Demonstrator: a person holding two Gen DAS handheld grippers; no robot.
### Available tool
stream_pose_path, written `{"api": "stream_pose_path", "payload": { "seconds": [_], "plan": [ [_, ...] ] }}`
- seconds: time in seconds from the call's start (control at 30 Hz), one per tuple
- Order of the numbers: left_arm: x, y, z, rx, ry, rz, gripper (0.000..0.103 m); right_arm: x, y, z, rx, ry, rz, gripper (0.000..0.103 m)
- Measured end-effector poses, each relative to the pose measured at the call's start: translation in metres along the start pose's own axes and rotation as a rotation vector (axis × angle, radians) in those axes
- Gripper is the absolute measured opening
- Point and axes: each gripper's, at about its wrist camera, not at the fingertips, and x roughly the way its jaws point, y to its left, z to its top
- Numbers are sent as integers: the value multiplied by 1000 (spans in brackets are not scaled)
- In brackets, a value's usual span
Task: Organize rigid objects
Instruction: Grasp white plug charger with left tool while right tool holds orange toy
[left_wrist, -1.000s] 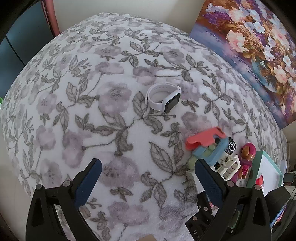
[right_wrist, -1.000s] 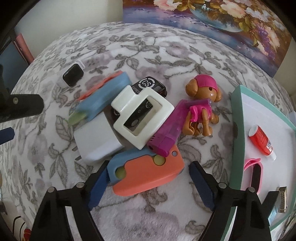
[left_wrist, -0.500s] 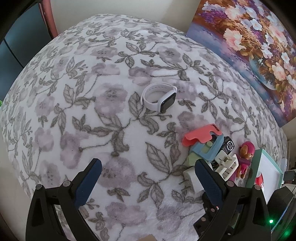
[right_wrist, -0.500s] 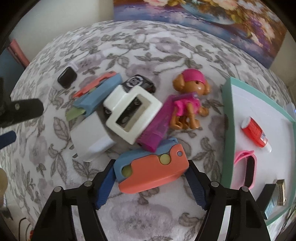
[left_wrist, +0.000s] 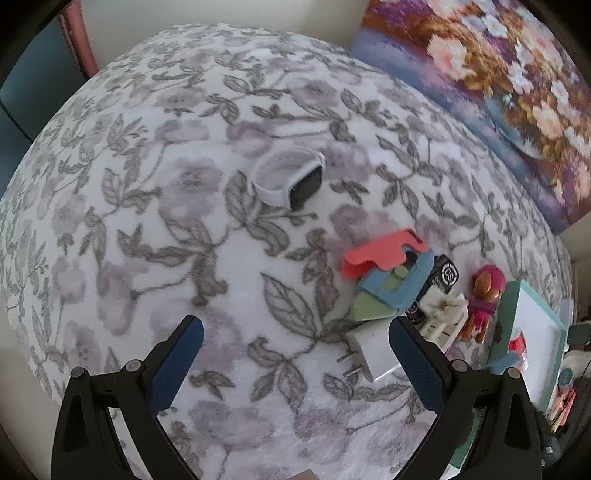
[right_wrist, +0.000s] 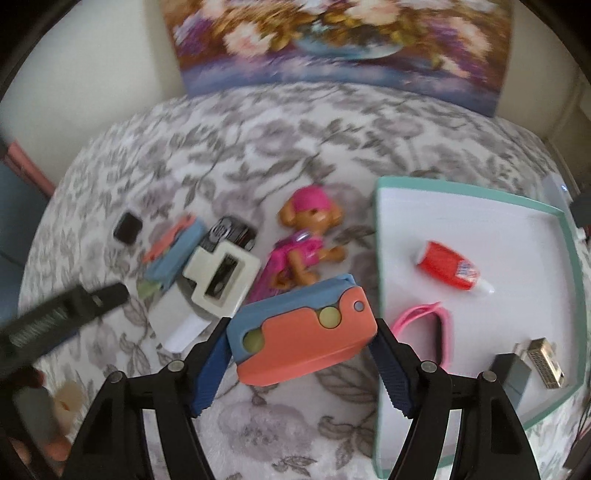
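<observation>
- The right tongs (right_wrist: 301, 345) are clenched on the orange-and-blue case (right_wrist: 303, 334): both blue pads press its short ends, having just narrowed onto it, and it hangs tilted above the flowered table (right_wrist: 258, 417), clear of the pile.
- The step in hand looks like the carry: one rigid piece taken from the heap and on its way to the teal tray (right_wrist: 380, 369) just to the right.
- The next move, as I judge it, calls for swinging right over the tray's near-left rim, lowering onto bare white floor, and only then letting go. The free room is toward the tray's far left; the red tube (right_wrist: 448, 269), pink band (right_wrist: 441, 332) and small metal-tipped stick (right_wrist: 532, 365) take up the middle and right.
- The case is a flat, rounded slab, orange face over a blue back, with two pale green round buttons and a small grey rivet at one corner. It looks hard and smooth, so a slanted grip might slip.
- Left of it lie the toy dog (right_wrist: 308, 236), a cream frame (right_wrist: 221, 280), a white charger (left_wrist: 373, 350) and a second orange-and-blue piece (left_wrist: 388, 273).
- The left tongs (left_wrist: 295, 360) are released and empty, hanging over the table, with the white watch (left_wrist: 291, 181) lying farther off.
</observation>
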Motion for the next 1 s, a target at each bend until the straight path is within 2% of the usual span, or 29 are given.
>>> {"api": "stream_pose_path", "payload": {
  "seconds": [0.2,0.4,0.63,0.77,0.87,1.0],
  "plan": [
    [13,-20,-4,55,25,-4,100,-18,-27,7,74,-44,6,76],
    [21,-38,-8,108,26,-9,100,-21,-42,8,121,-45,4,76],
    [32,-57,-10,167,-3,36,100,-22,-49,7,142,-41,13,76],
    [38,-63,-13,206,-8,98,101,-22,-51,8,147,-39,18,76],
    [47,-57,-16,188,43,100,101,-22,-52,8,155,-36,21,76],
    [51,-47,-16,151,72,89,100,-21,-54,7,159,-31,20,76]
  ]
}}
